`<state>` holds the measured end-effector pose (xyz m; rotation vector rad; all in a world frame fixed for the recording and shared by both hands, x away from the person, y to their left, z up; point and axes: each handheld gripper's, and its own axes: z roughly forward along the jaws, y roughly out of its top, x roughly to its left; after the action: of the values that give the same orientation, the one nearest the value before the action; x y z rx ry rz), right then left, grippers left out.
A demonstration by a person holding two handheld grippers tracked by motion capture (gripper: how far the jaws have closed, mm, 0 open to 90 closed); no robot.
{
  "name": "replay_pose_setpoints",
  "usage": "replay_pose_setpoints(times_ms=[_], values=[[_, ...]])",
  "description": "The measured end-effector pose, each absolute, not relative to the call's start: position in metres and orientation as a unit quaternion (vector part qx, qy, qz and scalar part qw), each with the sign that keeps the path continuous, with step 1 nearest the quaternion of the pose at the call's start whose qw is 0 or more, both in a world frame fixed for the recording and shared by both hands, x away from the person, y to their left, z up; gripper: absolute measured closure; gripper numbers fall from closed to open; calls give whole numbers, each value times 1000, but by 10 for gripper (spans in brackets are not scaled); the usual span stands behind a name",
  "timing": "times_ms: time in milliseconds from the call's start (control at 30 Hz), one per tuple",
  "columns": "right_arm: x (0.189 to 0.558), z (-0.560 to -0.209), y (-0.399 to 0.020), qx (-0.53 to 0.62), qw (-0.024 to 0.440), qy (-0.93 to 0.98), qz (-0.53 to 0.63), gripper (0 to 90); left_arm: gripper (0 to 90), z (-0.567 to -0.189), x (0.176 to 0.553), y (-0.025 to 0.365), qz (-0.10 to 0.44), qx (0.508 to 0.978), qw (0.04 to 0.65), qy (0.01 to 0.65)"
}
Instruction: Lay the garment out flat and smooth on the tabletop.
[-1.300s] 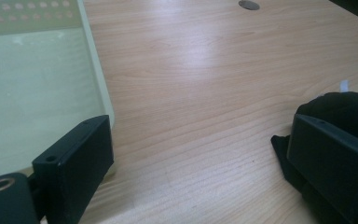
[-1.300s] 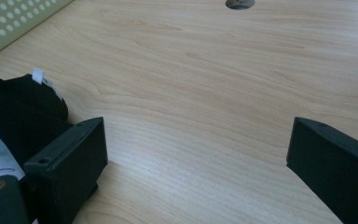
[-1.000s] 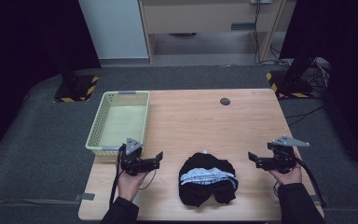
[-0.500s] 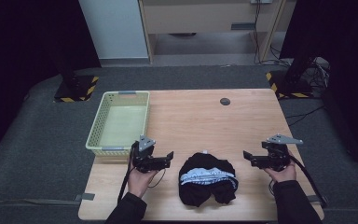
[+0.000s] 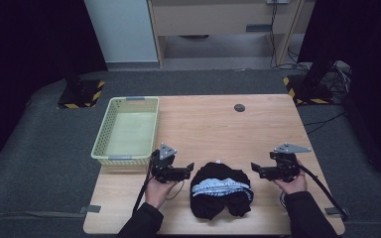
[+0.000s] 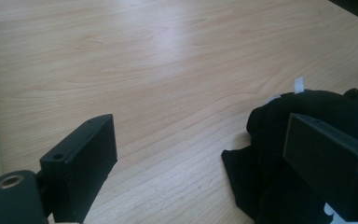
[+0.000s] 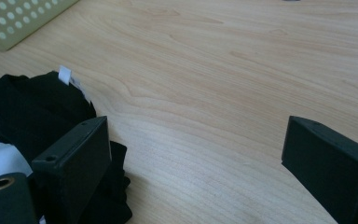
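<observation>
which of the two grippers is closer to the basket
The left gripper. It sits just past the near right corner of the pale green basket, while the right gripper is on the far side of the crumpled black garment.

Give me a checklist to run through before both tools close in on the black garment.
1. Left tool open: ok, its jaws stand wide apart in the left gripper view.
2. Right tool open: ok, jaws wide apart in the right gripper view.
3. Black garment between the two tools: ok, it lies bunched on the table, one tool at each side.
4. Cloth inside either tool's jaws: cannot tell; each has one jaw over the garment's edge.
5. Basket free of contents: ok, nothing lies in it.
6. Way from garment to basket unobstructed: ok, bare wood between them.
</observation>
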<state>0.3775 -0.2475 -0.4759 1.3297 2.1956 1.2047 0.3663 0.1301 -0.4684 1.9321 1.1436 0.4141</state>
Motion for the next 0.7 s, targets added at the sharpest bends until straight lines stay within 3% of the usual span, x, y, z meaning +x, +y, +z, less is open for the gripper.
replay_pose_setpoints(times_ms=[700], values=[[377,-499,-228,445,109,798,391,159,127,-490,368,107,121,796,392,444]])
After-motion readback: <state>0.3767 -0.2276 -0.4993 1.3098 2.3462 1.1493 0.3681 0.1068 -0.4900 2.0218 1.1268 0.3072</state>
